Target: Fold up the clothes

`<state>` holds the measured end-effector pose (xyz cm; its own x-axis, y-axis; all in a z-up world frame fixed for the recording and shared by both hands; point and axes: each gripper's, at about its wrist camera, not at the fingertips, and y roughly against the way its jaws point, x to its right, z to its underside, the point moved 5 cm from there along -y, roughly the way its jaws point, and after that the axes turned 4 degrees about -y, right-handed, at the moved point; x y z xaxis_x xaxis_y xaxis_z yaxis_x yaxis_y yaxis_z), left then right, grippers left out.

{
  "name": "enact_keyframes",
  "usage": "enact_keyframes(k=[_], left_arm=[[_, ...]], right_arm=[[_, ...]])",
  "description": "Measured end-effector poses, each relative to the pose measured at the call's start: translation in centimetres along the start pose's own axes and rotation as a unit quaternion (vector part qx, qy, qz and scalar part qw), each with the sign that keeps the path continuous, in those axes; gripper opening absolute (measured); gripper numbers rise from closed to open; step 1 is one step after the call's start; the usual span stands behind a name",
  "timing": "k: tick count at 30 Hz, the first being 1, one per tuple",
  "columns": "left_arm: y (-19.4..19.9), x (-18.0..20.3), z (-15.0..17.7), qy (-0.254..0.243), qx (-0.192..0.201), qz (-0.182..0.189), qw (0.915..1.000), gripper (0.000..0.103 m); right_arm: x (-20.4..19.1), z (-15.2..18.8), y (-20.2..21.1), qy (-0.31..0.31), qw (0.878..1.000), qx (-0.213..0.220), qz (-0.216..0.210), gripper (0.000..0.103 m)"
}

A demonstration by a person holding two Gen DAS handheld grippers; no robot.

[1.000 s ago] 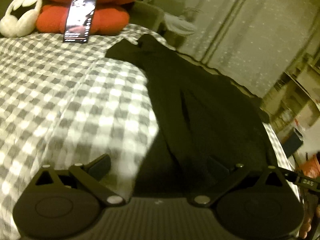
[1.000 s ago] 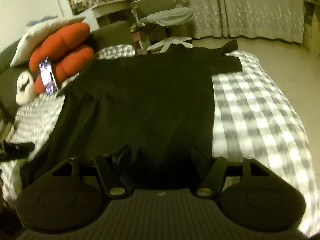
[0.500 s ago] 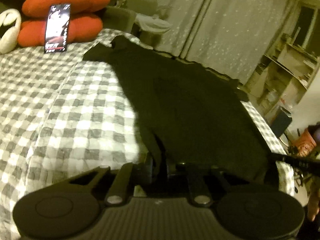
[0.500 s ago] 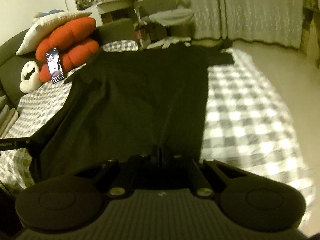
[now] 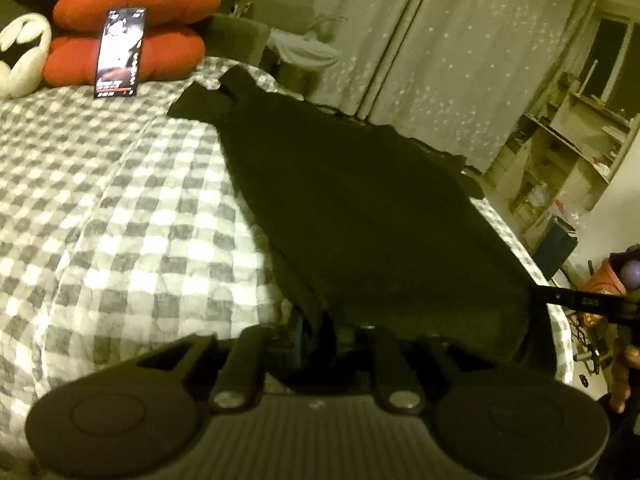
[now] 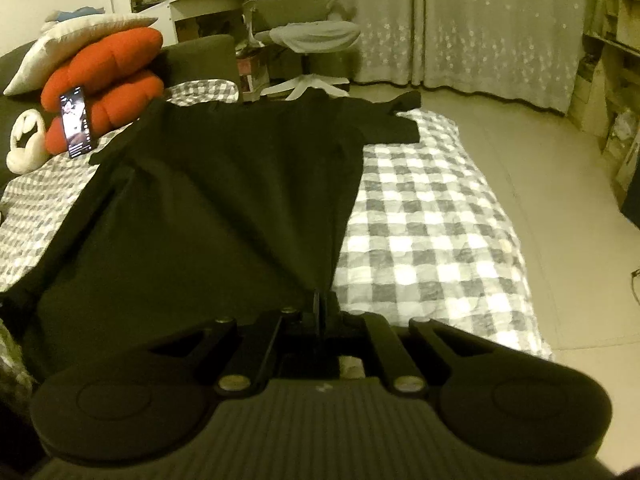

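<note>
A black shirt (image 6: 224, 208) lies spread on the checked bed (image 6: 432, 240), collar end far away by the bed's far edge, hem toward the camera. Both grippers sit at the hem corners. The right gripper (image 6: 320, 312) is clenched on the hem's right corner, its jaws pressed together with cloth pinched between them. The left gripper (image 5: 316, 328) has its jaws drawn in around a bunched fold at the left corner; they have just eased a little wider, though cloth is still caught between them and the hem looks lifted off the bed. The step in hand seems to be the first fold — hem gripped, ready to carry. Next, both corners likely need raising together and taking toward the collar, kept level and taut — the left grip may need tightening first.
</note>
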<state>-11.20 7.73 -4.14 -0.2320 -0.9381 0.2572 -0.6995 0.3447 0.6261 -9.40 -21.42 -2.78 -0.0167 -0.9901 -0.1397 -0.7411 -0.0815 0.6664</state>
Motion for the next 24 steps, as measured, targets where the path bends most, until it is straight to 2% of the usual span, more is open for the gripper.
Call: enact_keyframes(k=[1,2,4,5,6,7,8,10,14,17,18,19,20,21,22,23,24], left_arm=[[-0.1,-0.1,0.0,-0.003,-0.001,-0.005,1.0000,0.053],[-0.2,-0.2,-0.1,-0.010,0.005,-0.014,0.9998,0.067],[-0.5,-0.3,-0.2,-0.019,0.004,-0.027,0.9995,0.068],[-0.7,-0.3,-0.1,-0.018,0.001,-0.023,0.9996,0.064],[-0.8,-0.4,-0.1,-0.016,0.000,-0.014,0.9998,0.055],[-0.8,-0.4,-0.1,-0.014,-0.002,-0.008,0.9999,0.020],[-0.7,-0.5,-0.1,-0.013,-0.006,-0.002,0.9999,0.006],[-0.2,-0.6,-0.2,-0.008,-0.001,0.010,0.9999,0.006],[1.5,-0.8,-1.0,-0.001,0.023,0.024,0.9995,0.006],[1.6,-1.2,-1.5,0.004,0.029,0.021,0.9993,0.006],[1.2,-1.2,-1.4,0.010,0.023,0.030,0.9992,0.008],[0.9,-1.2,-1.2,0.017,0.016,0.040,0.9989,0.016],[0.5,-1.2,-1.1,0.024,0.010,0.050,0.9984,0.033],[0.3,-1.2,-0.9,0.024,0.007,0.055,0.9982,0.044],[0.1,-1.1,-0.8,0.023,0.004,0.058,0.9980,0.059],[0.0,-1.0,-0.7,0.015,0.004,0.052,0.9985,0.062],[-0.1,-0.8,-0.6,0.005,0.004,0.044,0.9990,0.062]], right_arm=[[0.1,0.0,0.0,-0.003,1.000,-0.002,0.000,0.014],[0.2,0.0,0.0,-0.005,1.000,-0.005,0.002,0.015],[0.4,0.1,-0.3,-0.010,1.000,-0.010,0.001,0.015],[0.2,0.2,-0.2,-0.004,1.000,-0.010,0.003,0.015],[0.1,0.2,-0.1,0.002,1.000,-0.008,0.006,0.015],[-0.2,0.3,0.1,0.011,1.000,-0.002,0.010,0.014],[-0.2,0.2,0.4,0.015,1.000,0.010,0.017,0.006],[-0.1,0.1,1.2,0.017,0.999,0.031,0.030,0.002],[0.5,0.0,2.5,0.004,0.998,0.056,0.034,0.001],[0.3,0.1,3.1,0.002,0.997,0.069,0.025,0.003],[-0.2,0.2,3.0,0.005,0.998,0.065,0.013,0.006],[-0.6,0.4,2.9,0.008,0.998,0.061,0.001,0.016],[-1.1,0.6,2.8,0.012,0.998,0.057,-0.010,0.017],[-1.6,0.9,2.5,0.019,0.999,0.047,-0.017,0.019],[-2.0,1.1,2.0,0.030,0.999,0.038,-0.011,0.026],[-2.4,1.4,1.6,0.041,0.999,0.029,-0.005,0.038],[-2.8,1.7,1.2,0.052,0.998,0.020,0.002,0.042]])
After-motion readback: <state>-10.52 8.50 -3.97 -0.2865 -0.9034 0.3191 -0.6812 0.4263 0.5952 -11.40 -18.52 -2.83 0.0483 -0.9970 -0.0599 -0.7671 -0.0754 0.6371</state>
